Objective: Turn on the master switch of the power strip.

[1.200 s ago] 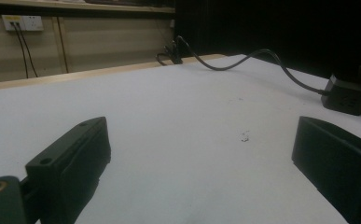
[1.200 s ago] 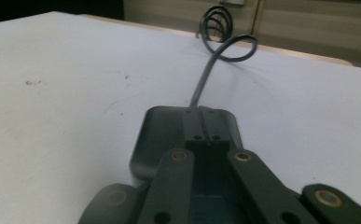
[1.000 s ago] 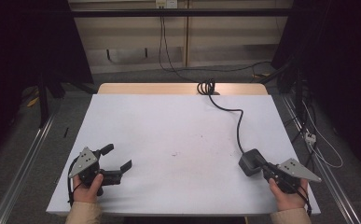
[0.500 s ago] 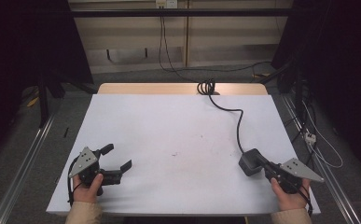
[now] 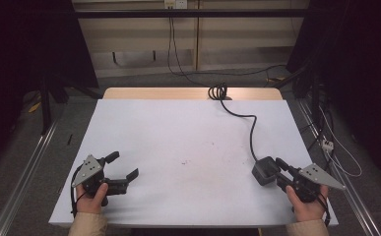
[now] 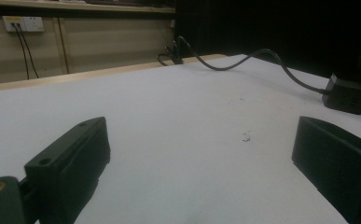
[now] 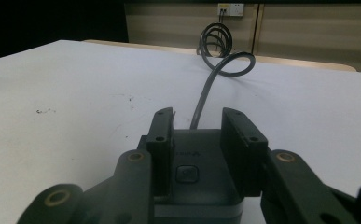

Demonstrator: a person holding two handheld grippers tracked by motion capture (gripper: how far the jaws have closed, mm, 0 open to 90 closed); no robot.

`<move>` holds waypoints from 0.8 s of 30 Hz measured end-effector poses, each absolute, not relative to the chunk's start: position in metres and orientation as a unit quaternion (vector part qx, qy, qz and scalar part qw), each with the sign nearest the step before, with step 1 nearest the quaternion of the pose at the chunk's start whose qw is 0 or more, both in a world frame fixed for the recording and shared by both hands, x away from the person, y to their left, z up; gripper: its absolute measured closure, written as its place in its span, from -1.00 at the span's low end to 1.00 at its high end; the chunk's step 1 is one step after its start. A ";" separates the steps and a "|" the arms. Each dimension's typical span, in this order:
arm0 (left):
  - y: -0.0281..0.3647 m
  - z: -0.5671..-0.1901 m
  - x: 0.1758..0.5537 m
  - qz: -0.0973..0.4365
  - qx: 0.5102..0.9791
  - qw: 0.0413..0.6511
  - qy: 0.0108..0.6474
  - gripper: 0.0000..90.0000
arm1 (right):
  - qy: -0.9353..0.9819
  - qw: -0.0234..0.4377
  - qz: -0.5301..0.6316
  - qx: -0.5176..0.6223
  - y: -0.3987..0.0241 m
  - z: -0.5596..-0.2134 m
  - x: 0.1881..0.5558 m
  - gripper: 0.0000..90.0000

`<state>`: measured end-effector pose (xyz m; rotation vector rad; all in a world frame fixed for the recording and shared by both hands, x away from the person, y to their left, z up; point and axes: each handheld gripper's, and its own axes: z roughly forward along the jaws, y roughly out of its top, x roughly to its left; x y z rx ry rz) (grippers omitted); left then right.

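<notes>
A black power adapter box (image 5: pixel 265 169) with a small square button lies on the white table (image 5: pixel 188 132) at the right front. Its grey cable (image 5: pixel 251 132) runs back to a coil (image 5: pixel 218 92) at the far edge. My right gripper (image 5: pixel 275 171) reaches over the box, and its jaws have just been opening. In the right gripper view the box (image 7: pixel 192 175) sits between and under the parted jaws of my right gripper (image 7: pixel 197 135), and no pad visibly presses on it. My left gripper (image 5: pixel 123 165) rests at the left front, open and empty. The left gripper view shows my left gripper (image 6: pixel 201 154) and the box (image 6: pixel 350 95) far right.
The table's wooden far edge (image 5: pixel 153 93) shows beyond the white cover. A metal rail (image 5: pixel 25 167) runs along the left and another along the right (image 5: pixel 335 162). Wall sockets with cords (image 5: pixel 175 5) sit behind. A few dark specks (image 5: pixel 184 162) mark the middle.
The right gripper's jaws look slightly wider apart around the box than before. Both hands stay where they were, and the box and cable have not shifted.
</notes>
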<state>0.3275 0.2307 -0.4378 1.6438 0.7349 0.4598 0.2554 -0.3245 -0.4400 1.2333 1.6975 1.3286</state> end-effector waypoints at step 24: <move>0.232 -0.438 0.326 0.198 0.707 0.599 0.320 -0.92 | 0.649 0.329 0.505 0.464 -0.306 -0.439 0.264 -0.43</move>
